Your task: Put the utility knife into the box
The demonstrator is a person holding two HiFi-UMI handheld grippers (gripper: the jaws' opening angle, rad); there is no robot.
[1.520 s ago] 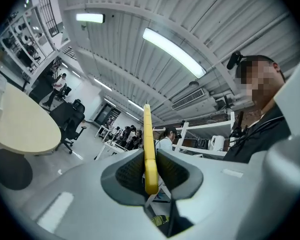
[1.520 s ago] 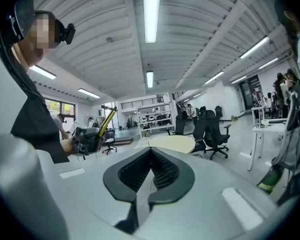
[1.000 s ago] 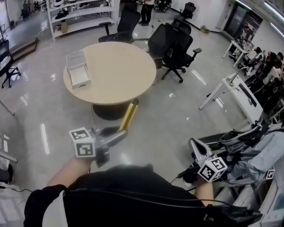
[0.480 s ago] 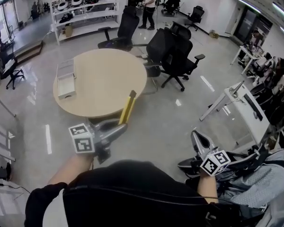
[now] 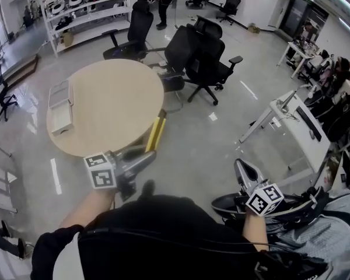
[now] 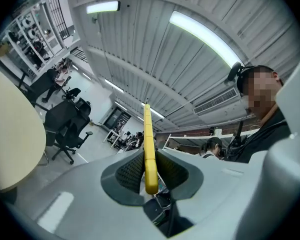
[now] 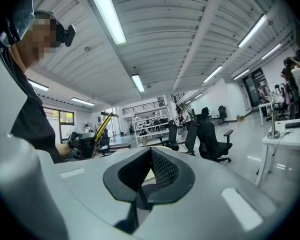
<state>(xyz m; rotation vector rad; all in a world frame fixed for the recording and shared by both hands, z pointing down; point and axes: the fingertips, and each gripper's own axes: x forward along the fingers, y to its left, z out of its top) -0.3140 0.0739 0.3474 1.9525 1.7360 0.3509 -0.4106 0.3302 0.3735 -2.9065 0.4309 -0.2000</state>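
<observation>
a round, pale wooden table (image 5: 111,98) stands on the glossy grey floor (image 5: 216,139), with black office chairs (image 5: 201,57) just beyond its far side. a shallow white cardboard box (image 5: 59,107) lies open near the table's left edge. the left gripper (image 5: 148,155), grey with a marker cube, is held out level off the table's near rim. its jaws are clamped on the lower end of a long, slim yellow utility knife (image 5: 156,131). the knife sticks out past the tips, up and away over the table's edge, well apart from the box. in the left gripper view the pads (image 6: 132,171) press both sides of the knife. the right gripper (image 7: 150,166) is held low at the right, jaws slightly apart, nothing between them.
</observation>
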